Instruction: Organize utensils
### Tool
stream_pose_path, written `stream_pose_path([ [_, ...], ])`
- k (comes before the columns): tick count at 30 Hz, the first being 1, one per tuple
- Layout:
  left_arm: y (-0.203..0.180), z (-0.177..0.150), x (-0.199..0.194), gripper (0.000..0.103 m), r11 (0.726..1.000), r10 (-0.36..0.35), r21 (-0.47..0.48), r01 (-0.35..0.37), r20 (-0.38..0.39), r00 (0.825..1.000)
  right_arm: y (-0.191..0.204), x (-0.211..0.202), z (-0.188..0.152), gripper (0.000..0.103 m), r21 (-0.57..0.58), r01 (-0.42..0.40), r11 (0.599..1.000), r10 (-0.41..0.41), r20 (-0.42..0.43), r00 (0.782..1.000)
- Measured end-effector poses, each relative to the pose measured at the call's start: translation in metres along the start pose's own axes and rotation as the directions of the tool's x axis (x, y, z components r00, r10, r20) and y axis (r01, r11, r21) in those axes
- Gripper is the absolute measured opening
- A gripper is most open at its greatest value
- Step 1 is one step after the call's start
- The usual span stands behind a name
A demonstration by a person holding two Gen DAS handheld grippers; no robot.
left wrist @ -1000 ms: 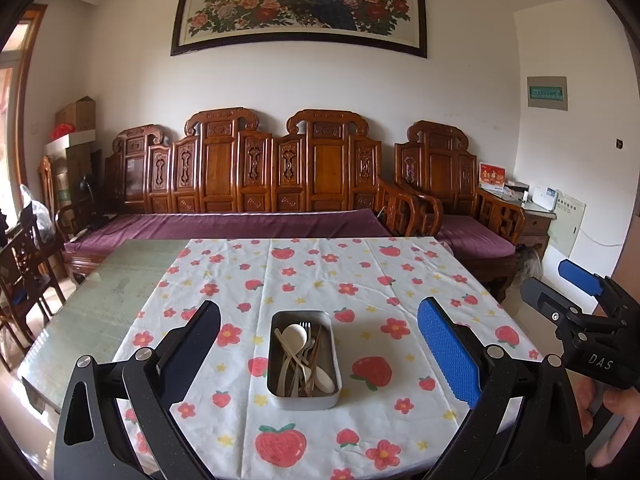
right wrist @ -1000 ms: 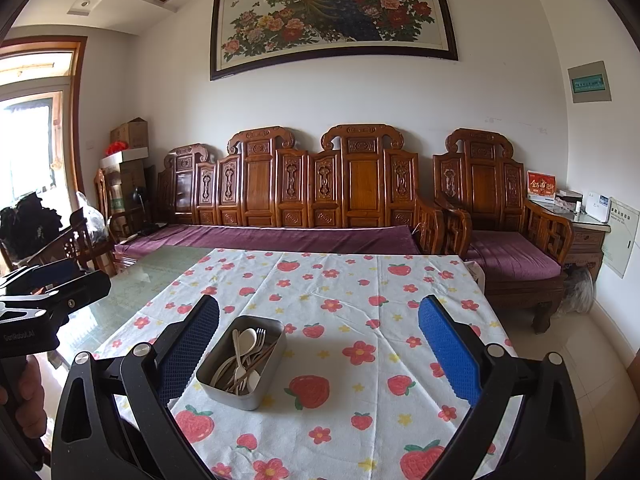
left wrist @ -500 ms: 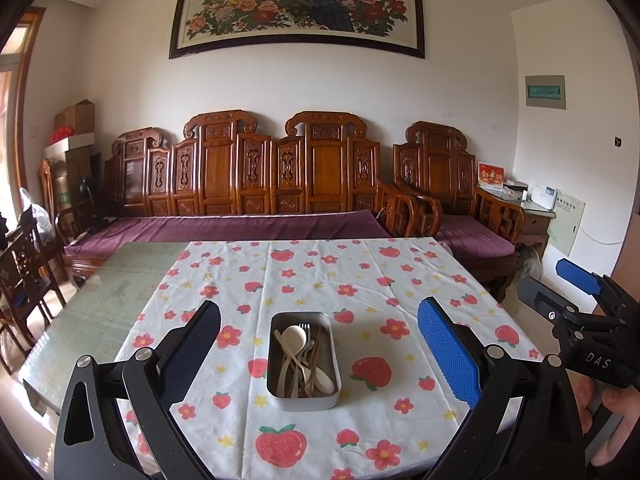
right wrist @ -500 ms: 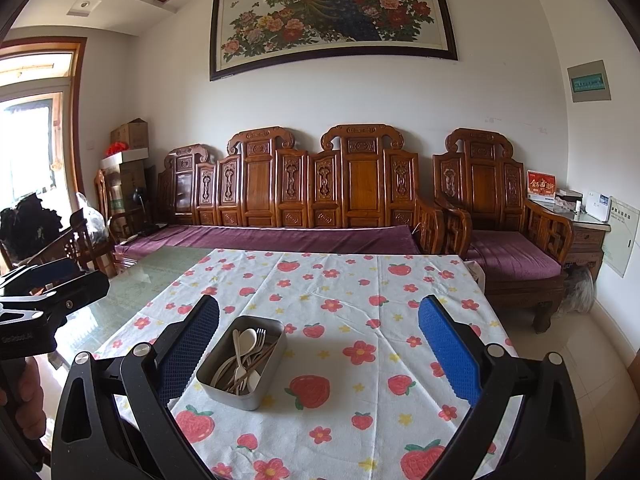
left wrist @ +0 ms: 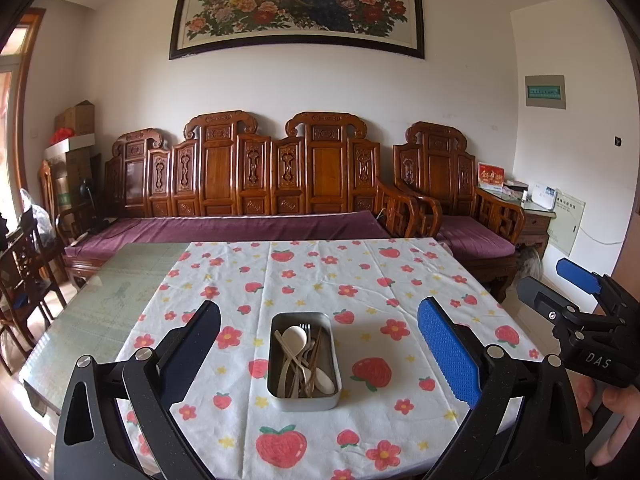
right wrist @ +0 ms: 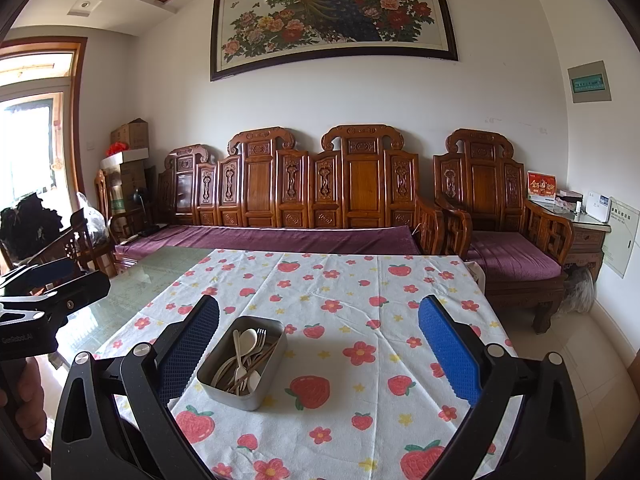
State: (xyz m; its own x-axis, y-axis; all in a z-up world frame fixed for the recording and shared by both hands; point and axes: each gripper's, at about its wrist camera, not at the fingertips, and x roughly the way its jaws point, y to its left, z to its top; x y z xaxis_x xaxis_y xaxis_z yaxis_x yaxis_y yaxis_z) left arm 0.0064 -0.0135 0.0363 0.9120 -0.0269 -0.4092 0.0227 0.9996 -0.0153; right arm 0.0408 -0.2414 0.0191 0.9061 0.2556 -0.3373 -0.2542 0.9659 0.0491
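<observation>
Nothing had shifted since the earlier frames. Left gripper and right gripper hovered wide open, holding nothing (side by side), above the metal tin of utensils on the strawberry tablecloth.

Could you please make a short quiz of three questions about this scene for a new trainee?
1. True or false: the left gripper is shut on a spoon.
2. Where are the utensils now? A) spread over the tablecloth B) inside the metal tin C) on the sofa
3. Fill in: the tin stands on a tablecloth printed with flowers and ____.

Key: 1. False; both the left and the right gripper are open and hold nothing. 2. B. 3. Strawberries.
</observation>
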Motion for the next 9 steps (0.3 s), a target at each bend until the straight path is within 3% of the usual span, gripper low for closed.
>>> stream_pose_path([
  [9,0.0011,0.0020,-0.0002,0.095,1.000,-0.003,-0.003,0.003,0.000,1.000,0.0014,-0.0002,0.0003,0.101,0.000,-0.001,1.000,0.001,0.002,1.000],
])
